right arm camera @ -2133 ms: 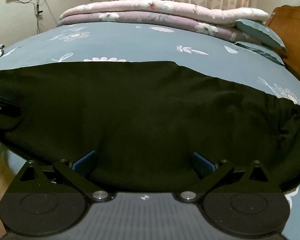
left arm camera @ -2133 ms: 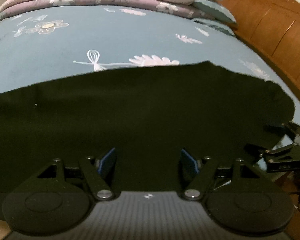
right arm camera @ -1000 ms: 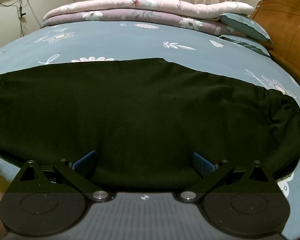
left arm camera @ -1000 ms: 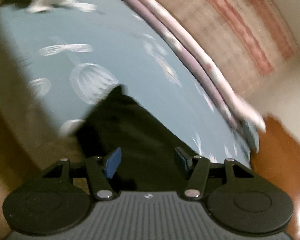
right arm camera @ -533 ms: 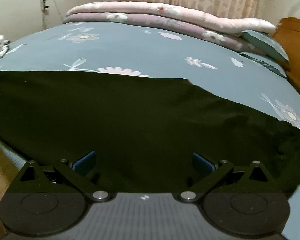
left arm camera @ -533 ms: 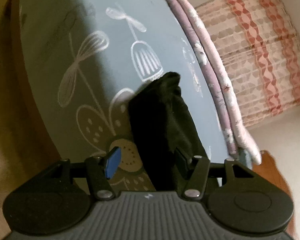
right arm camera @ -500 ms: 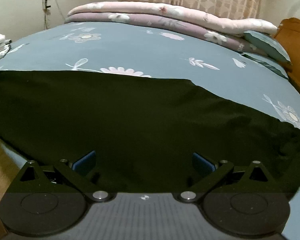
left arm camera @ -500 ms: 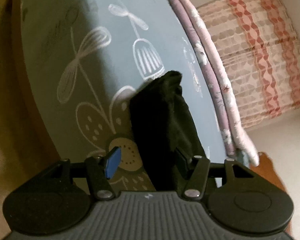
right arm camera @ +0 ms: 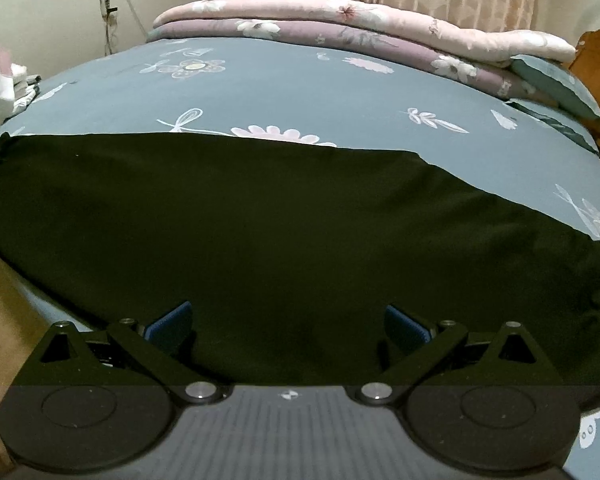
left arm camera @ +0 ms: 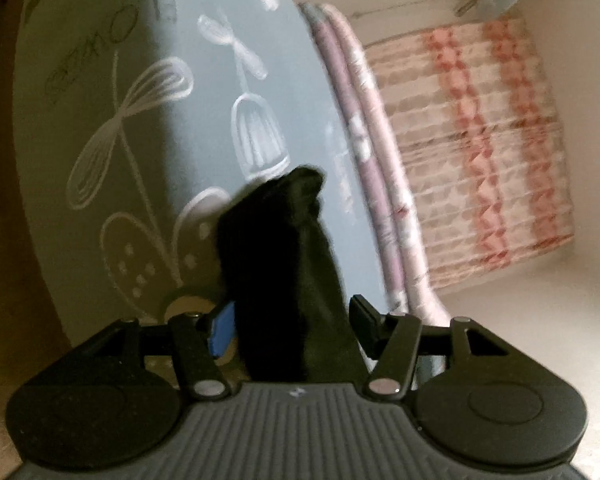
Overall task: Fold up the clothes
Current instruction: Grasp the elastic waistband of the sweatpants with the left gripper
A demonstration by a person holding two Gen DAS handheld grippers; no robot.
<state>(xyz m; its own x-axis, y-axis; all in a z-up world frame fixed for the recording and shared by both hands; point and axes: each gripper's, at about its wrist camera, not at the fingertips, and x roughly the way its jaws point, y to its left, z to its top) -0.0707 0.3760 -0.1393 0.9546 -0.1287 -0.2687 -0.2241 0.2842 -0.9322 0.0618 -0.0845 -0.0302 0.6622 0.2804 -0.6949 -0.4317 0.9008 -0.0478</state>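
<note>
A black garment (right arm camera: 260, 240) lies spread flat across the near side of the blue flowered bed sheet (right arm camera: 300, 80). In the right wrist view my right gripper (right arm camera: 288, 324) hovers over the garment's near edge, jaws wide open, nothing pinched. The left wrist view is rolled sideways. There the narrow end of the black garment (left arm camera: 276, 248) runs up between my left gripper's (left arm camera: 294, 322) fingers. The blue pad (left arm camera: 223, 330) and the dark finger (left arm camera: 362, 314) stand either side of the cloth, and I see no squeeze on it.
Folded pink and purple quilts (right arm camera: 340, 28) and a teal pillow (right arm camera: 556, 80) lie along the far side of the bed. A wooden headboard (right arm camera: 596, 52) stands at the right, a white pile of clothes (right arm camera: 0, 80) at the left edge, and curtains (left arm camera: 480, 152) behind.
The left gripper swung down to the garment's narrow end and rolled, so the cloth now sits between its fingers. The right gripper shifted slightly; its jaws stayed wide.
</note>
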